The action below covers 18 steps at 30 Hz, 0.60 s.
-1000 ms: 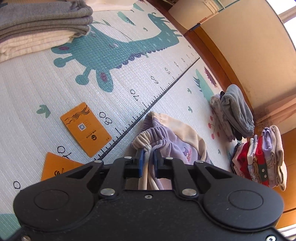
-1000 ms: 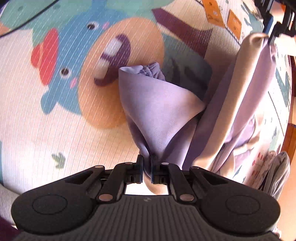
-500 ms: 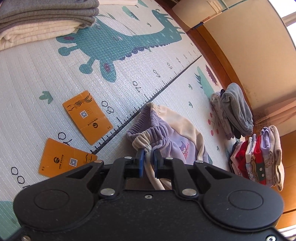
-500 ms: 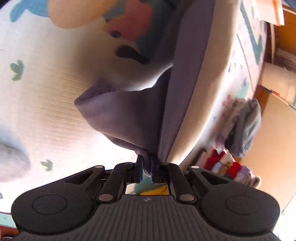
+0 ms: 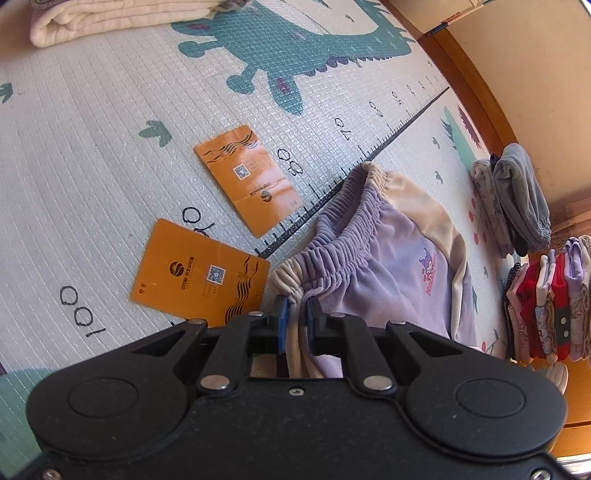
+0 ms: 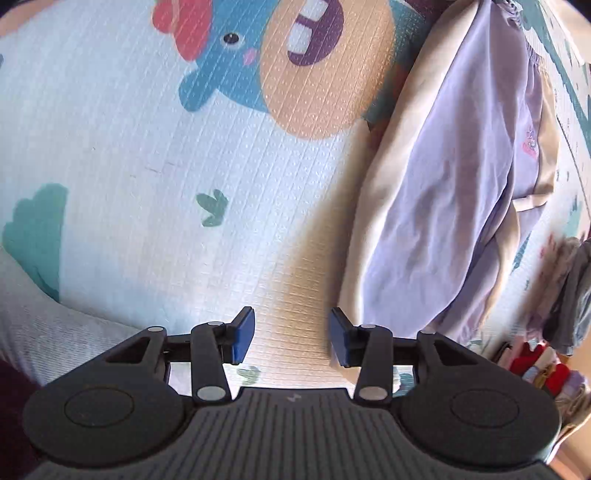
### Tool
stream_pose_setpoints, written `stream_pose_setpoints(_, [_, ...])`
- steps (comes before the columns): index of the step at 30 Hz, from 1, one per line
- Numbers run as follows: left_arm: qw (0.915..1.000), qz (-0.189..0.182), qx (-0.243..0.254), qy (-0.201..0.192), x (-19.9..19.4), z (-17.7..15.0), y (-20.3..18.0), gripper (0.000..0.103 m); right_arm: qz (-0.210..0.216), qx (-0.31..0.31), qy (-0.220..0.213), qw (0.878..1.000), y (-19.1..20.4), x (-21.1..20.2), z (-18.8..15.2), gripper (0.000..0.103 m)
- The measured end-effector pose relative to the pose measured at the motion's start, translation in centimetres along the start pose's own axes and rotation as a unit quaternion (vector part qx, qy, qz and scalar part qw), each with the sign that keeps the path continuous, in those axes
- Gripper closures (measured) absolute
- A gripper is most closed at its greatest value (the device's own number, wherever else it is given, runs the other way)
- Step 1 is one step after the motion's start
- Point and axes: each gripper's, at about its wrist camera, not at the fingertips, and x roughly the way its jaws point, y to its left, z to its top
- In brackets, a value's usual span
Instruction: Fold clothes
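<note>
A pair of lilac and cream children's trousers lies on the patterned play mat. My left gripper is shut on the cream edge of the elastic waistband. In the right wrist view the trousers lie stretched out at the right, legs folded together. My right gripper is open and empty, just left of the trouser leg end, above the bare mat.
Two orange cards lie on the mat left of the waistband. Folded grey and cream towels are at the top left. A grey garment pile and a row of folded clothes stand at the right by the wooden wall.
My right gripper has let go of the trouser leg and opened; the legs now lie flat on the mat. My left gripper has lowered the waistband nearer the cards.
</note>
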Motion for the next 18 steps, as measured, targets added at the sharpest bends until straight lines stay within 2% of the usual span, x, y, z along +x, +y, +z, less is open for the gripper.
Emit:
stream_pose_setpoints(2, [1.0000,0.005,0.008,-0.001,0.0,-0.1,-0.1,0.095,0.057,0.088,-0.034,0.994,-3.3,-0.9,-1.6,0.059])
stream_pose_setpoints(3, [0.9998,0.010,0.015,-0.002,0.0,-0.1,-0.2,0.095,0.087,0.135,-0.051,0.986,-5.0,-1.4,-2.5,0.059])
stream_pose_setpoints(4, [0.9997,0.015,0.021,-0.001,0.1,-0.2,-0.2,0.095,0.117,0.193,-0.071,0.972,-7.1,-1.8,-3.8,0.060])
stream_pose_setpoints(5, [0.9995,0.019,0.026,-0.001,0.1,-0.3,-0.1,0.095,0.147,0.253,-0.091,0.952,-9.4,-2.1,-5.3,0.060])
stream_pose_setpoints(7, [0.9990,0.028,0.034,0.000,0.2,-0.5,0.0,0.095,0.183,0.368,-0.124,0.903,-14.5,-1.7,-8.6,0.059])
stream_pose_setpoints(8, [0.9988,0.031,0.037,0.000,0.3,-0.5,0.2,0.095,0.183,0.413,-0.135,0.882,-15.8,-1.7,-10.0,0.058])
stream_pose_setpoints(10, [0.9985,0.034,0.043,0.002,0.4,-0.6,0.5,0.095,0.151,0.472,-0.130,0.859,-18.1,-0.4,-12.2,0.057])
stream_pose_setpoints(11, [0.9984,0.035,0.045,0.002,0.4,-0.7,0.6,0.095,0.133,0.493,-0.118,0.852,-18.8,0.6,-13.1,0.057])
stream_pose_setpoints(14, [0.9974,0.035,0.063,0.005,0.5,-0.8,0.6,0.095,0.124,0.538,-0.096,0.828,-19.6,4.4,-15.0,0.059])
stream_pose_setpoints(18, [0.9971,0.034,0.068,0.006,0.6,-1.0,0.7,0.095,0.134,0.564,-0.082,0.811,-19.7,8.7,-15.0,0.064])
